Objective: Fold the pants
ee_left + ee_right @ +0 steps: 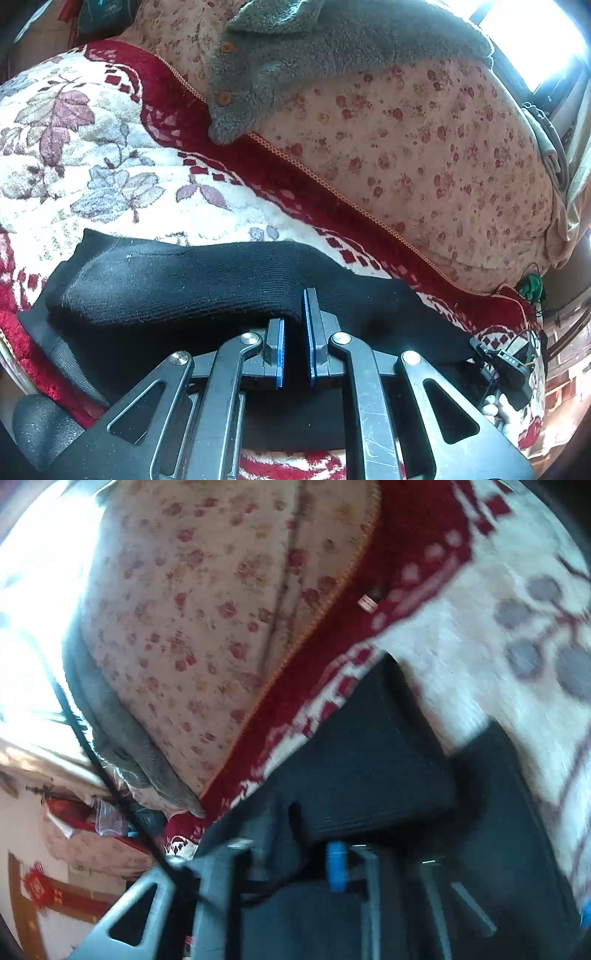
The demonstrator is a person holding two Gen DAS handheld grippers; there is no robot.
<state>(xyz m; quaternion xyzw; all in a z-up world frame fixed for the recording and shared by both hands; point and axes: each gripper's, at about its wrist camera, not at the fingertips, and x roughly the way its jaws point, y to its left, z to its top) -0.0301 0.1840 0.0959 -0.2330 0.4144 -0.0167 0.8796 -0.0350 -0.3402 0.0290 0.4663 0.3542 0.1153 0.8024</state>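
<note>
The left gripper point(295, 332) has its jaws clamped on the pants point(177, 280) fold, pinning it to the bed point(110, 155); the right gripper point(314, 864) has its jaws closed, grip unclear.

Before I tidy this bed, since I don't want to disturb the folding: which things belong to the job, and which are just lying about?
Part of the job:
- black pants
- left gripper, shut on the pants
- right gripper, shut, blurred

Just lying about:
- grey fleece garment
- floral quilt
- red and white blanket, under the pants
</note>
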